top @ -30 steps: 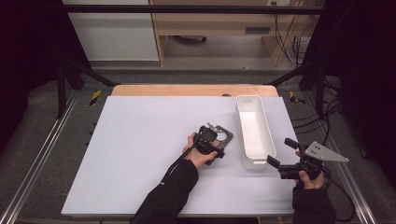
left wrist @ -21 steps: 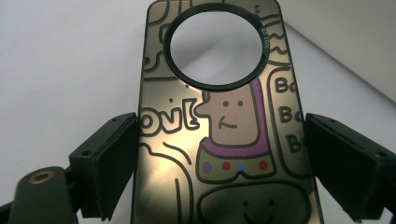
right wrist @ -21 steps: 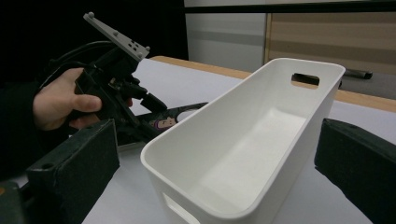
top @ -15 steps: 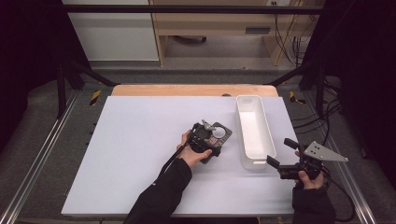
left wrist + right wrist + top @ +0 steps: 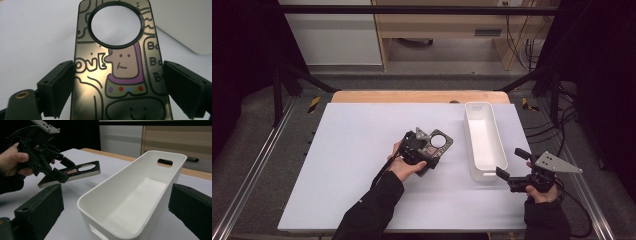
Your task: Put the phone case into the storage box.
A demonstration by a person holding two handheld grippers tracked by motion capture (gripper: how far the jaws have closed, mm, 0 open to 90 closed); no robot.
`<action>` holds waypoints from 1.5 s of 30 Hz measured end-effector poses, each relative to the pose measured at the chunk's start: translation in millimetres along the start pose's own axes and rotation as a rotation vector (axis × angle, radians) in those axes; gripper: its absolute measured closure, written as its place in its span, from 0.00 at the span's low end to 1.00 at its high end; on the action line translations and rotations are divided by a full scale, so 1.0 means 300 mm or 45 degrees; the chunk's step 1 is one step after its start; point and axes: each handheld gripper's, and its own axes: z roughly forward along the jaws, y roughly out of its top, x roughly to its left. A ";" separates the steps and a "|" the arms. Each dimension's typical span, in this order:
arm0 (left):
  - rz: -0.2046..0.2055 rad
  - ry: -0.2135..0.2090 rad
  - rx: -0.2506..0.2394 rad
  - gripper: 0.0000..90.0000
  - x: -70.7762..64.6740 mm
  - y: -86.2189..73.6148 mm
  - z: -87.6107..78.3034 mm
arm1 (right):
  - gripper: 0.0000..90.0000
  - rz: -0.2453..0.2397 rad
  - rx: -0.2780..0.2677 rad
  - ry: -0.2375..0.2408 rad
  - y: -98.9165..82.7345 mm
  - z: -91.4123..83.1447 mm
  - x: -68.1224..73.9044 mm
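the left gripper [image 5: 432,150] clamps the long edges of a flat, stiff, glossy phone case [image 5: 117,72], held just above the table [image 5: 342,150] beside the white bin [image 5: 130,202], likely light and slippery, while the right gripper [image 5: 512,172] gapes empty.

White-topped table [image 5: 352,165] with wooden far edge, long white bin [image 5: 484,140] resting on its right side
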 end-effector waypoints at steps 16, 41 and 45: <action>0.021 -0.069 -0.046 0.13 0.037 -0.091 -0.124 | 0.00 -0.008 0.027 0.028 0.003 0.010 0.012; 0.054 -0.168 -0.091 0.13 0.102 -0.224 -0.260 | 0.00 -0.039 0.076 0.130 0.022 0.039 0.054; 0.062 -0.182 -0.101 0.13 0.105 -0.227 -0.273 | 0.00 -0.040 0.077 0.152 0.028 0.042 0.062</action>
